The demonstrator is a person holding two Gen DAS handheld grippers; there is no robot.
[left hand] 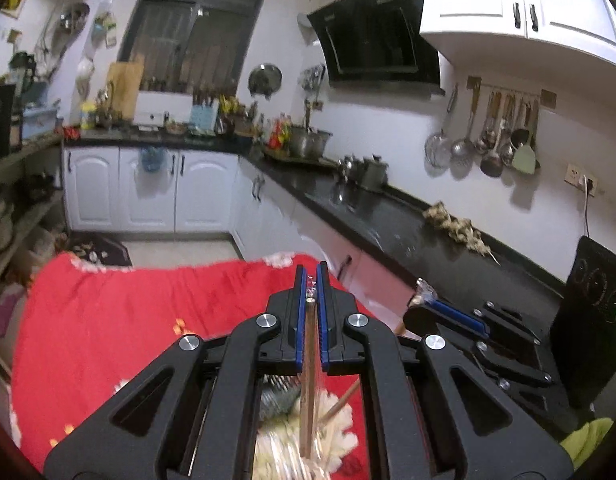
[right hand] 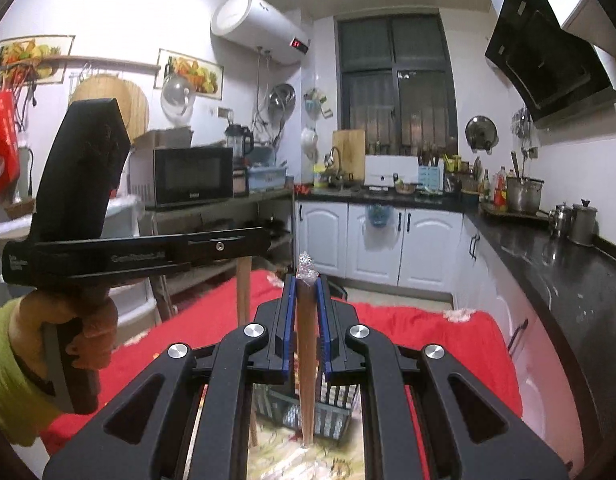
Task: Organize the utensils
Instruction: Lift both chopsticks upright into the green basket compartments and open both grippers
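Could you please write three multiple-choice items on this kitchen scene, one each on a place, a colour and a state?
1. Where do the ladles hang?
A. On a wall rail above the counter
B. Inside the microwave
C. From the window frame

2. What colour is the cloth under the tongs?
A. Blue
B. Red
C. Grey

3. How are the left tongs?
A. Wide open, empty
B. Out of view
C. Shut on a wooden stick

Key:
1 A, the ladles hang from a rail on the white wall.
2 B, the cloth is red with pale flowers.
3 C, the left tongs pinch a wooden stick; the right tongs clamp another stick.
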